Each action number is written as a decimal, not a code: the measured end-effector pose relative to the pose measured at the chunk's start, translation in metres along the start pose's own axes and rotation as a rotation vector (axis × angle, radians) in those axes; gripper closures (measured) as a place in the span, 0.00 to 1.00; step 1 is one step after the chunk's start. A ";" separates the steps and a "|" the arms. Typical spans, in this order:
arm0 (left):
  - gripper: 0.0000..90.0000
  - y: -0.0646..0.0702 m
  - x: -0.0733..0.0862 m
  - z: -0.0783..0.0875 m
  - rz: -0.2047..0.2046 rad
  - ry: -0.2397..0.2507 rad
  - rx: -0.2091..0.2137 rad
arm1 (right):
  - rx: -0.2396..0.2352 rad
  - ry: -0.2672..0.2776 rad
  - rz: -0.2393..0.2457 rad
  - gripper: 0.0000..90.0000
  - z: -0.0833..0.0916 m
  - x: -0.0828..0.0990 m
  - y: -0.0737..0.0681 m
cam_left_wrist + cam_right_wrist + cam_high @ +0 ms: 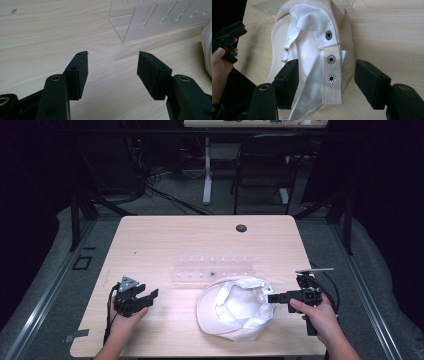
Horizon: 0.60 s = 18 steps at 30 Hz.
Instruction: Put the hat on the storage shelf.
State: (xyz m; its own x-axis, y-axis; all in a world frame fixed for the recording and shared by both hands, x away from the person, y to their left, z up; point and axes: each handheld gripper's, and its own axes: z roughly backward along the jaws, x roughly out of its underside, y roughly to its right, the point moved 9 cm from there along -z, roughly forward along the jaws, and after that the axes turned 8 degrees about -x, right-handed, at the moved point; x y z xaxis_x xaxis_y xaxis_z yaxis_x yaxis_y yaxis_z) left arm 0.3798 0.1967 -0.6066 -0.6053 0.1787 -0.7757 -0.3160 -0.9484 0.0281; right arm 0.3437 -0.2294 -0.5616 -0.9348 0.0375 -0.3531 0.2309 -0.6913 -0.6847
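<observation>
A cream cap (pixel 235 307) lies upside down on the wooden table (pixel 175 240), its white lining facing up. In the right gripper view its back strap (pixel 332 75) with three metal snaps runs between my right gripper's (pixel 327 80) jaws, which stand wide on either side without pressing it. From above, the right gripper (pixel 271 298) sits at the cap's right edge, pointing left. My left gripper (pixel 150 297) rests left of the cap, open with nothing between its pads (pixel 112 72). It also appears far off in the right gripper view, as the left gripper (pixel 227 37) in a hand.
A clear acrylic rack (pixel 212 270) with slots stands just behind the cap, close ahead and right of the left gripper's rack (pixel 155 22) view. A cable hole (pixel 241 228) sits near the table's far edge. A chair (pixel 265 165) stands beyond the table.
</observation>
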 end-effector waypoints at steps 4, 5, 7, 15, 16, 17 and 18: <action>0.47 0.000 0.000 0.000 -0.001 -0.001 0.001 | -0.001 -0.011 -0.015 0.41 -0.009 -0.005 0.003; 0.47 0.000 0.000 0.000 -0.002 -0.002 0.001 | -0.002 -0.015 -0.017 0.41 -0.012 -0.006 0.004; 0.47 0.000 0.000 0.000 -0.001 -0.001 0.001 | 0.004 -0.020 -0.017 0.41 -0.018 -0.007 0.006; 0.47 0.000 0.000 0.000 -0.002 -0.001 0.001 | -0.006 -0.073 -0.024 0.41 -0.040 -0.006 0.005; 0.47 0.000 0.000 0.000 -0.003 -0.002 0.001 | -0.006 -0.073 -0.024 0.41 -0.040 -0.006 0.005; 0.47 0.000 0.000 0.000 -0.003 -0.001 0.000 | -0.009 -0.079 -0.027 0.41 -0.040 -0.006 0.003; 0.47 -0.001 0.000 0.000 -0.003 -0.001 0.000 | -0.015 -0.079 -0.026 0.42 -0.041 -0.006 0.001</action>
State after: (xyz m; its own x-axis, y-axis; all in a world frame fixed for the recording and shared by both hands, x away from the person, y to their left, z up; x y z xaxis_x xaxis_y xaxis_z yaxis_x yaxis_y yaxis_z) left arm 0.3800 0.1972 -0.6066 -0.6052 0.1817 -0.7751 -0.3178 -0.9478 0.0260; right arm 0.3606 -0.2012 -0.5865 -0.9588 -0.0020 -0.2840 0.2096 -0.6798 -0.7028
